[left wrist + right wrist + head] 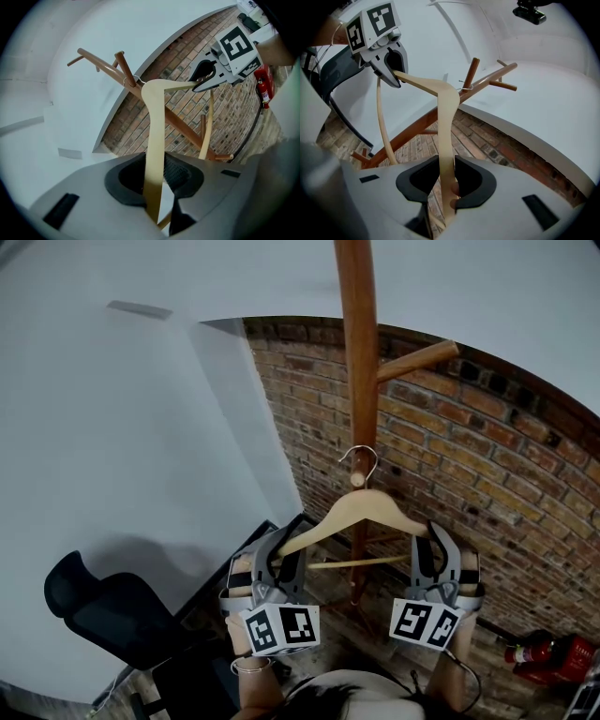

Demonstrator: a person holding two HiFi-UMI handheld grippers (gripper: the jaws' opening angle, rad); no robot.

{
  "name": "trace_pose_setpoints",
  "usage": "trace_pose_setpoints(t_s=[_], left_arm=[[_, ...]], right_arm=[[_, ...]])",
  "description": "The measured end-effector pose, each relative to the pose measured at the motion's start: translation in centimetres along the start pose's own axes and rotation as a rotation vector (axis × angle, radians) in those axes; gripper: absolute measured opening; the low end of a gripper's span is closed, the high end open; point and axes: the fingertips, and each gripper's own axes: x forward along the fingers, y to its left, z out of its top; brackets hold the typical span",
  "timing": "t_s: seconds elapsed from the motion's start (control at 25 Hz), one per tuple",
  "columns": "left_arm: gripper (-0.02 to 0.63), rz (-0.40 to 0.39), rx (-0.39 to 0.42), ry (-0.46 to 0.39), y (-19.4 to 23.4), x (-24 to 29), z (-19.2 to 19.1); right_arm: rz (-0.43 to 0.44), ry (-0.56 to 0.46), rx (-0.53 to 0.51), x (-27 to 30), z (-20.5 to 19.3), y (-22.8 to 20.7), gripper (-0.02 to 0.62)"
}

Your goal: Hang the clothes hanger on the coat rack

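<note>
A pale wooden clothes hanger with a metal hook is held up level in front of the wooden coat rack. My left gripper is shut on the hanger's left arm, and my right gripper is shut on its right arm. The hook lies close against the pole, below the side peg; I cannot tell whether it touches. In the left gripper view the hanger arm runs out between the jaws of the left gripper. The right gripper view shows the other arm pinched by the right gripper.
A brick wall stands behind the rack, and a white wall is on the left. A black office chair is at the lower left. A red fire extinguisher lies on the floor at the lower right.
</note>
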Motion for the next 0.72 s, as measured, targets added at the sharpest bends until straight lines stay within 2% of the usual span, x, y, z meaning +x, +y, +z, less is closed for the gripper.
trace_pose_setpoints(t_s=[0.16,0.36,0.72], left_arm=[[0.106,-0.006,0.024,0.010,-0.3,0.3,-0.6],[0.106,-0.011,-0.028,0.016,-0.3,0.4,-0.3],[0.106,0.024,0.001,0.007,-0.4,1.3,-0.8]], right_arm=[[0.011,0.006,0.003,0.3,-0.3,0.5,0.112],[0.007,0.013,-0.002,0.6,-0.5,0.8,0.114],[-0.010,0.019,0.001,0.9,-0.8,1.0,0.114]])
